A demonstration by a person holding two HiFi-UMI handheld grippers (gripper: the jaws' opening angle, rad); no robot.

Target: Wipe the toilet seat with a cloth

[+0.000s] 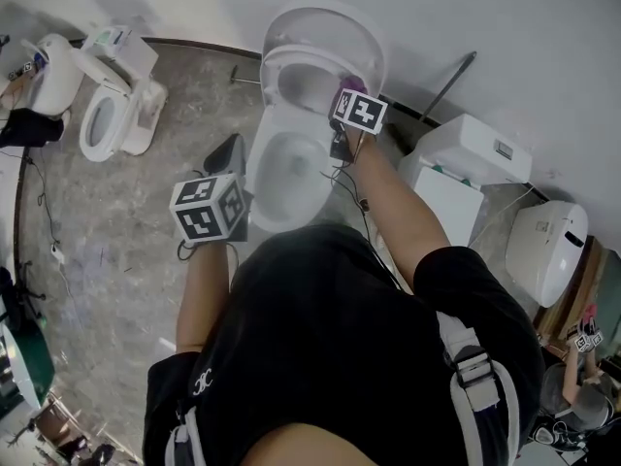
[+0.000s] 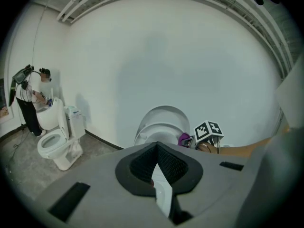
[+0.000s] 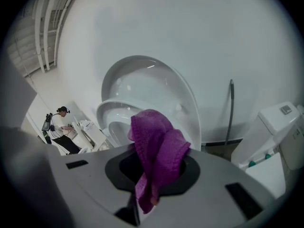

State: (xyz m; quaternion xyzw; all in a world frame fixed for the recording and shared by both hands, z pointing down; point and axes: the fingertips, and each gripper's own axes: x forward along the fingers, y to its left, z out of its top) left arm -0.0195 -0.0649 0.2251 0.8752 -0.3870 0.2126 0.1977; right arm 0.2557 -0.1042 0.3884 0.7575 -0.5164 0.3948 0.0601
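Purple cloth [image 3: 159, 146] clamped in right gripper [image 3: 154, 175] jaws, bunched, tail hanging at 6 o'clock | head view: cloth at 3 o'clock edge of toilet seat [image 1: 283, 74], contact unclear | left gripper [image 2: 156, 167] jaws closed, empty, just beside bowl [image 1: 291, 173] at its 9 o'clock

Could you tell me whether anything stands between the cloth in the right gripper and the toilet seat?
Nothing visible does: the purple cloth, clamped in the right gripper, faces the toilet seat across open air, and the lid is raised behind it.
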